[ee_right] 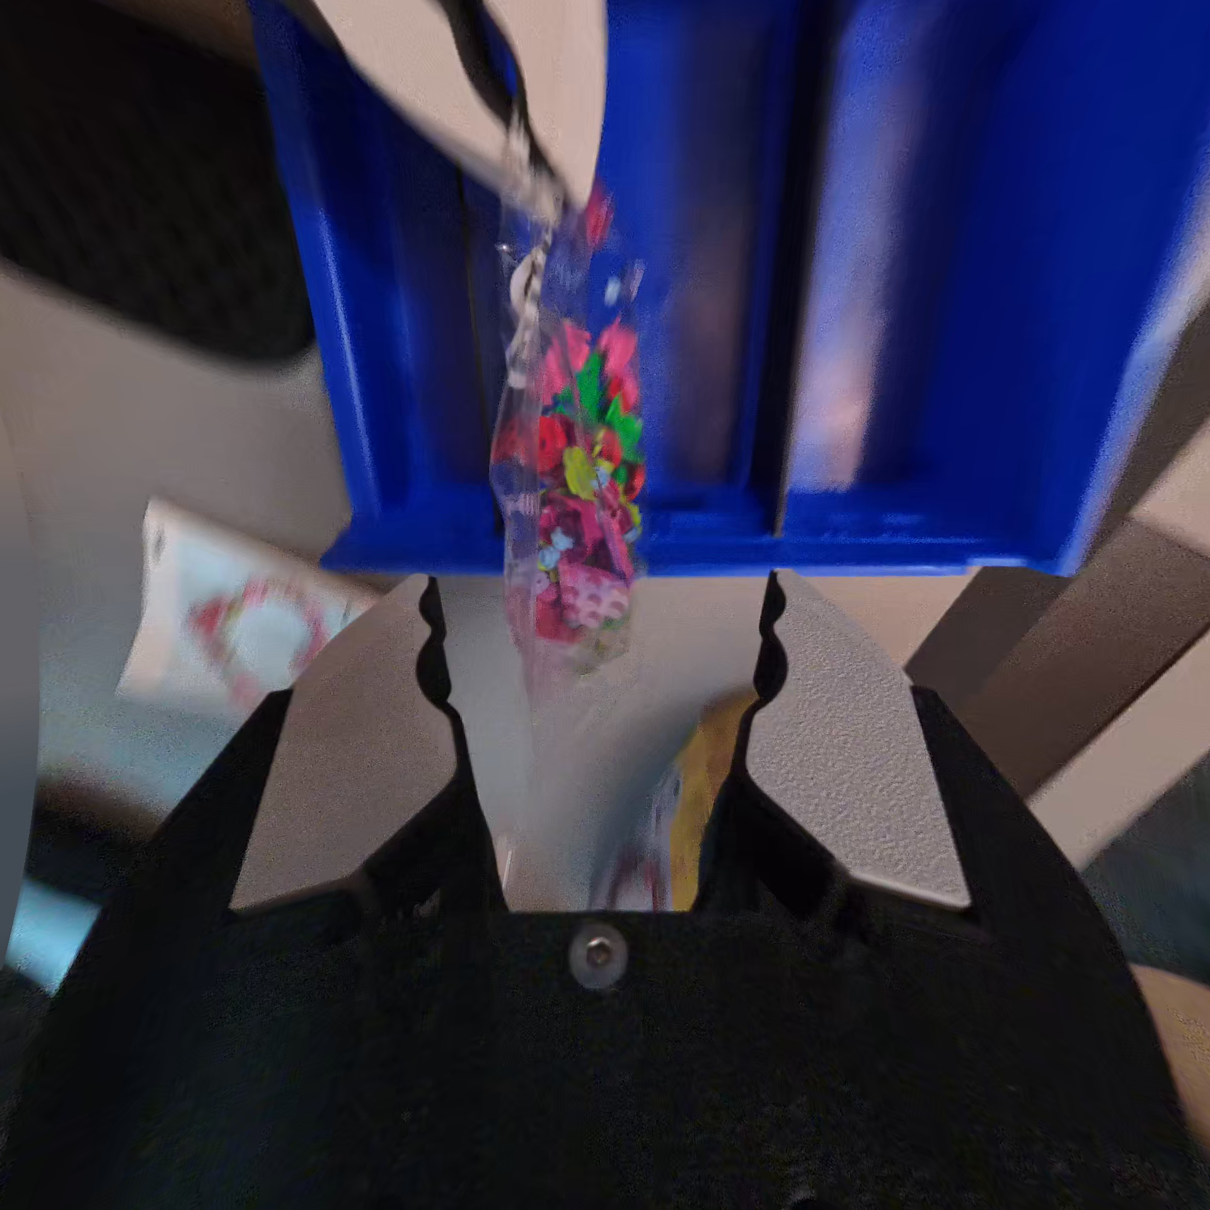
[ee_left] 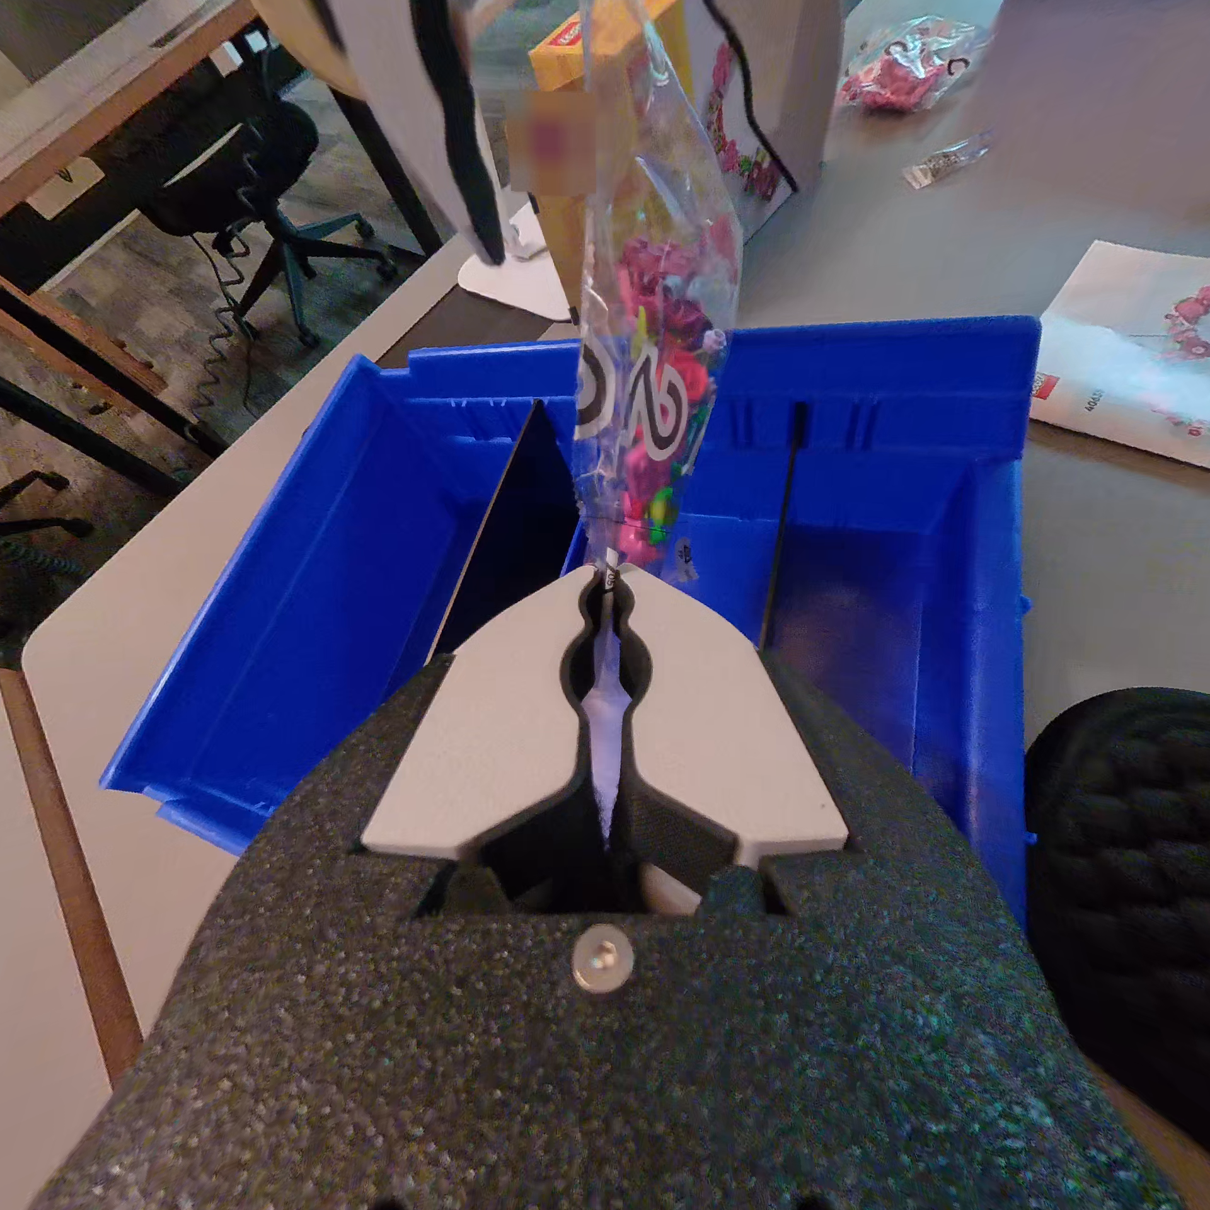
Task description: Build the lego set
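My left gripper [ee_left: 609, 569] is shut on one end of a clear plastic bag [ee_left: 661, 314] of pink, red and green lego pieces. It holds the bag stretched above a blue bin [ee_left: 262, 622] with dividers. My right gripper [ee_right: 599, 583] is open, with its fingers [ee_left: 419, 118] on either side of the bag's far end and not closed on it. In the blurred right wrist view the bag [ee_right: 576, 458] hangs from the left gripper [ee_right: 497, 131] over the bin [ee_right: 720, 543].
An instruction booklet [ee_left: 1146, 366] lies right of the bin. A second bag of pieces [ee_left: 910, 59], a small clear bag [ee_left: 949, 157] and a yellow box [ee_left: 563, 59] lie farther back. A black mesh object [ee_left: 1126, 884] is at near right. An office chair [ee_left: 249, 170] stands beyond the table's left edge. Spacing between my two grippers at the tips: around 10 centimetres.
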A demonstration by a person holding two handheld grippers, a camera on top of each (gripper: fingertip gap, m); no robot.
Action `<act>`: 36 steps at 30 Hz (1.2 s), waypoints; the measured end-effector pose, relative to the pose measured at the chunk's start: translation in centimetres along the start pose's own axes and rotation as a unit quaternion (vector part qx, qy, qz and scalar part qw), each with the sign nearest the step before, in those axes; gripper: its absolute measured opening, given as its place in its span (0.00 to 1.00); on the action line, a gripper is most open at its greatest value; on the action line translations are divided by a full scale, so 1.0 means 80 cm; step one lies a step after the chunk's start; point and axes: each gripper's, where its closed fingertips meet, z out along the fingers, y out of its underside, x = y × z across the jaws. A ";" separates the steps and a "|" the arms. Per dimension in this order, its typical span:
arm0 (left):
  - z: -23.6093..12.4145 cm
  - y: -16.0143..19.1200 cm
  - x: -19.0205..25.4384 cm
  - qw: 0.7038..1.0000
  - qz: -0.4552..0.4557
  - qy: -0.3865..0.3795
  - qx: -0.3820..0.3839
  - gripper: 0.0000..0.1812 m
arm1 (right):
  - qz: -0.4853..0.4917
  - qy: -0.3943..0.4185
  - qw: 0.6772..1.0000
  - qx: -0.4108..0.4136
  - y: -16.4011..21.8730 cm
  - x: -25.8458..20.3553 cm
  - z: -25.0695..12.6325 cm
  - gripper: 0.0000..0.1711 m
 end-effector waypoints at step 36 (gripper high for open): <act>-0.004 -0.059 -0.011 0.995 0.019 0.056 0.084 0.05 | -0.044 0.060 0.972 0.224 -0.010 -0.015 0.026 0.04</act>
